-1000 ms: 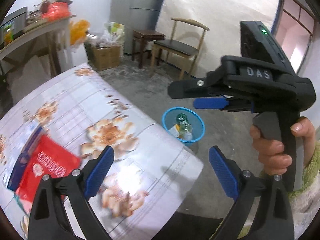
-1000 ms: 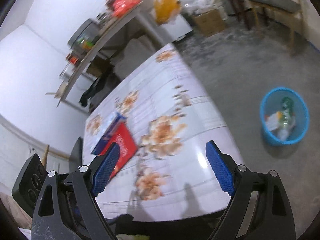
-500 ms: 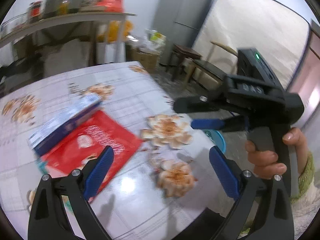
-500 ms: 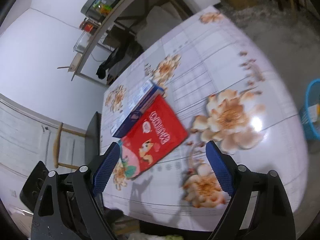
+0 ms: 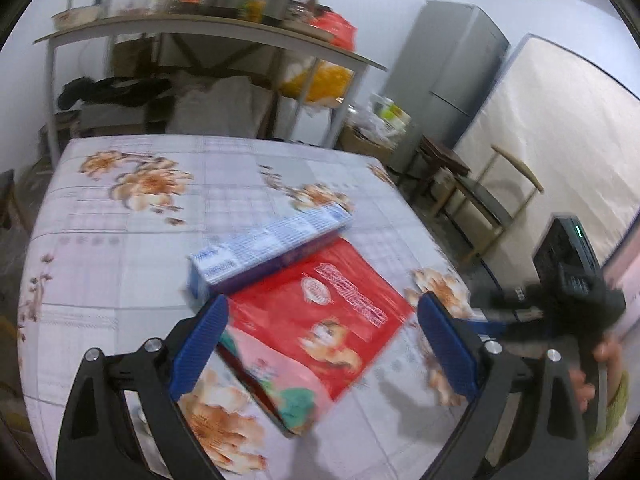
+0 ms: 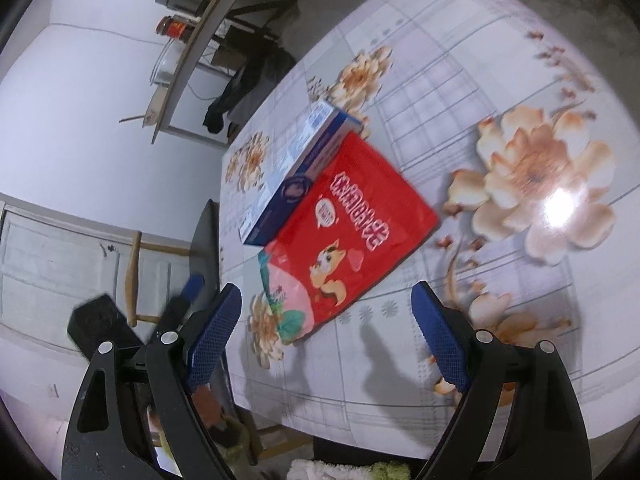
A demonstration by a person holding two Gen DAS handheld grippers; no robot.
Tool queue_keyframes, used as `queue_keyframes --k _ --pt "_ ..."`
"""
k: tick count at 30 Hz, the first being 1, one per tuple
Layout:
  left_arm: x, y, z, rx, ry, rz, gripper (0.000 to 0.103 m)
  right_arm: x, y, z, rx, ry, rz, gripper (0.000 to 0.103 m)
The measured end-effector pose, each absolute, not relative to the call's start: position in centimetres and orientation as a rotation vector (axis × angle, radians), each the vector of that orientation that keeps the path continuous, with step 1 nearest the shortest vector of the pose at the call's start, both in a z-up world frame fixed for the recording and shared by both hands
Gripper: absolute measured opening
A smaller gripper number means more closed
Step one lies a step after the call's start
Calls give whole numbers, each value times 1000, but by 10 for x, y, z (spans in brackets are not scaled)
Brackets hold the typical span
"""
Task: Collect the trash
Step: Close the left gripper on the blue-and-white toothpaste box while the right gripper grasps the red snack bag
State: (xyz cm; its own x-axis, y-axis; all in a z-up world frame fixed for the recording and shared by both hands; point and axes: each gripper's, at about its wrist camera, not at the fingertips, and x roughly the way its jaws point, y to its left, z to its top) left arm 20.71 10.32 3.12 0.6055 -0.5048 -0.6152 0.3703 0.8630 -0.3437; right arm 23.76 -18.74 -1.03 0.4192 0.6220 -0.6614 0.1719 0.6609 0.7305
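Two hand-held grippers above a bench (image 5: 120, 248) covered with a pale checked cloth printed with orange flowers.

Left gripper (image 5: 320, 344) — its blue-padded fingers (image 5: 198, 346) stand wide apart with nothing between the pads; seen from its own camera, they frame the near end of a red snack bag (image 5: 320, 320) without touching it. Right gripper (image 6: 326, 336) — its fingers (image 6: 440, 344) are likewise spread wide and empty, hovering over the near edge of the bench, with the bag's lower corner in the gap between them but farther off.

The red snack bag (image 6: 348, 232) lies flat near the middle of the bench; it carries white lettering and a cartoon squirrel, and its near end turns pink and green. A long blue-and-white box (image 5: 268, 248) lies along the bag's far edge, touching it or slightly overlapping it; which of the two, the blur hides. The same box (image 6: 300, 168) appears in the right view, up and left of the bag.

At the right margin of the left view the right gripper's black body is held by a hand (image 5: 596, 368) in a green sleeve. Background: a cluttered shelf (image 5: 208, 28), a grey refrigerator (image 5: 448, 68) and a wooden chair (image 5: 492, 200).
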Motion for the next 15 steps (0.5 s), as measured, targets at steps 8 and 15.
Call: queue_keyframes --k 8,15 --pt "268 110 26 -146 815 -463 75 240 -179 -24 859 1151 325 71" --pt "293 56 4 200 876 -514 75 236 -183 -34 881 1168 309 61"
